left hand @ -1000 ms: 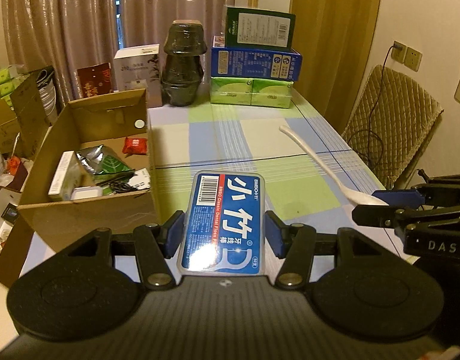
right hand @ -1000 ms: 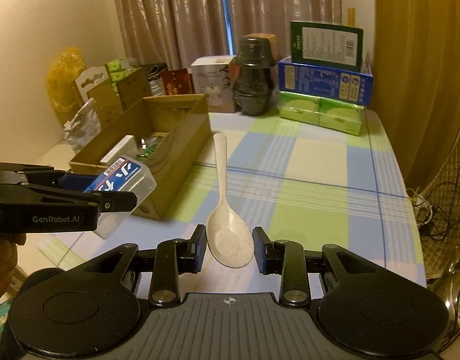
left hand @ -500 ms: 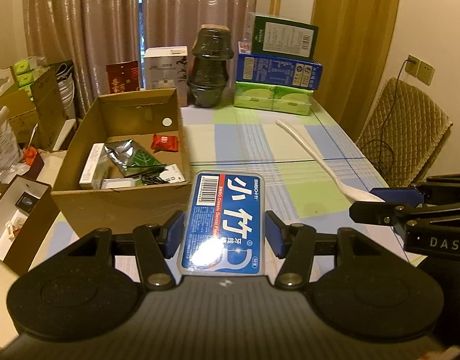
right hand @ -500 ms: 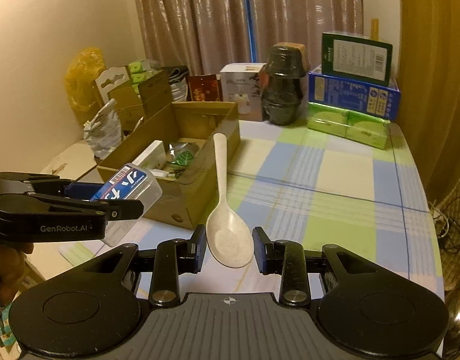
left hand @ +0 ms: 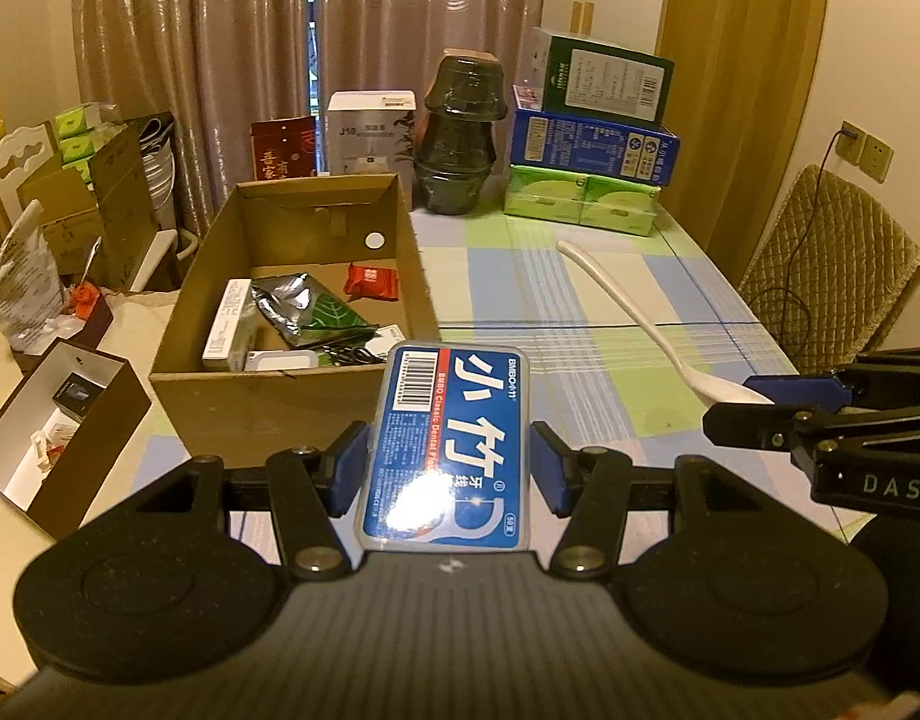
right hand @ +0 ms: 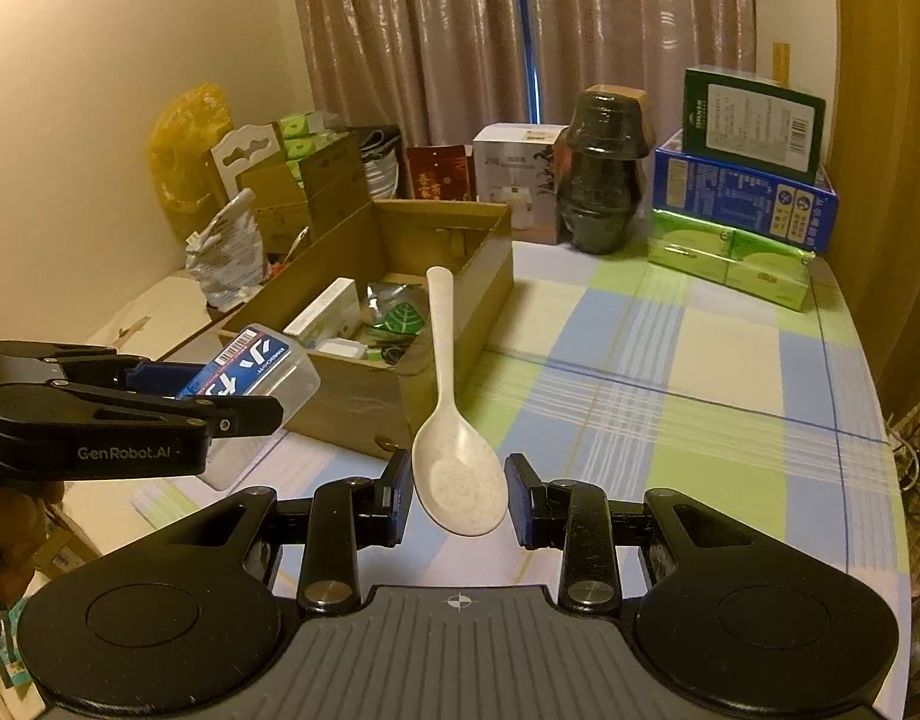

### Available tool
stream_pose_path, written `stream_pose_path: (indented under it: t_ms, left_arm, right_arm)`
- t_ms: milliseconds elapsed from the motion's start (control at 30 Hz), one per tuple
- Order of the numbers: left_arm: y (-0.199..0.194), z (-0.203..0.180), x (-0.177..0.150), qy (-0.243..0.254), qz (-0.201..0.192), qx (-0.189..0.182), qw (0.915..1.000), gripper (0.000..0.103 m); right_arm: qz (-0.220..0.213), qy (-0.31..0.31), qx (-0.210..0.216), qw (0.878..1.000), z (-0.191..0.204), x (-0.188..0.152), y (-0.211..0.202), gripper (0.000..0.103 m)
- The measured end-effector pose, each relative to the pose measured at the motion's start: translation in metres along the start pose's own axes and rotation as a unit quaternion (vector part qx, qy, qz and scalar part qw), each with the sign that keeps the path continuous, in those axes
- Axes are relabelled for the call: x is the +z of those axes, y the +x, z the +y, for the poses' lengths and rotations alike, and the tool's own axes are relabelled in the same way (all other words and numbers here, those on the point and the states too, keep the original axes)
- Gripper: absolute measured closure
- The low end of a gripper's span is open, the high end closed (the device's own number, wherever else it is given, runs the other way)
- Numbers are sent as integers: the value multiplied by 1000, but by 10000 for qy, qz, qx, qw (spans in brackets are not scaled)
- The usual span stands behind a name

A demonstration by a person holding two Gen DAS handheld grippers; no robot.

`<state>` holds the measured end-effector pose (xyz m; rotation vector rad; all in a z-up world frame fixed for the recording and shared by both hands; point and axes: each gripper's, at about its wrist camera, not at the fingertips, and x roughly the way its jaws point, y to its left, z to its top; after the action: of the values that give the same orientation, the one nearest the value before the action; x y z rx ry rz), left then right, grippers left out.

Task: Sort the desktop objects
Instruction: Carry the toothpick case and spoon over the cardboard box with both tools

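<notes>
Right, quick status: I've got both hands loaded. My left gripper (left hand: 449, 468) is clamped on the floss-pick box (left hand: 450, 441), blue pads pressed against its long sides, box lying flat between the fingers w/ the label up and its far end sticking out past the fingertips. My right gripper (right hand: 458, 501) is closed on the spoon (right hand: 453, 450), pads squeezing the bowl from both sides, handle pointing straight out ahead beyond the fingertips. Neither item touches the tablecloth (right hand: 700, 372), both are carried above it. The cardboard box (left hand: 291, 396) sits ahead and a bit left of the left fingers, near edge close in front of the floss box; from the right wrist cam it's ahead-left of the fingers too, the spoon handle overlapping its near corner in view. Inside it already: a foil packet, a white carton, a small red sachet, some cables, so I'd say part of the sorting is done. Left to do, as I judge it: get these two over the box opening and let go. The table stretch ahead of the fingers looks bare apart from the stacked cartons (right hand: 748, 192) and the dark jar (right hand: 604, 180) at the far end, prob. not part of the job, can't be sure.
</notes>
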<state>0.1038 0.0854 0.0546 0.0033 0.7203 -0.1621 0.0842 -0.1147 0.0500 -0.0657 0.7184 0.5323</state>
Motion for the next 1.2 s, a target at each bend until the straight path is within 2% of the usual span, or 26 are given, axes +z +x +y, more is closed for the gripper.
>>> stream_pose_path:
  t_ms: [1200]
  left_arm:
    - [13, 82, 14, -51, 150, 376, 9992, 51]
  right_arm:
    - [103, -156, 409, 9990, 55, 34, 77, 73]
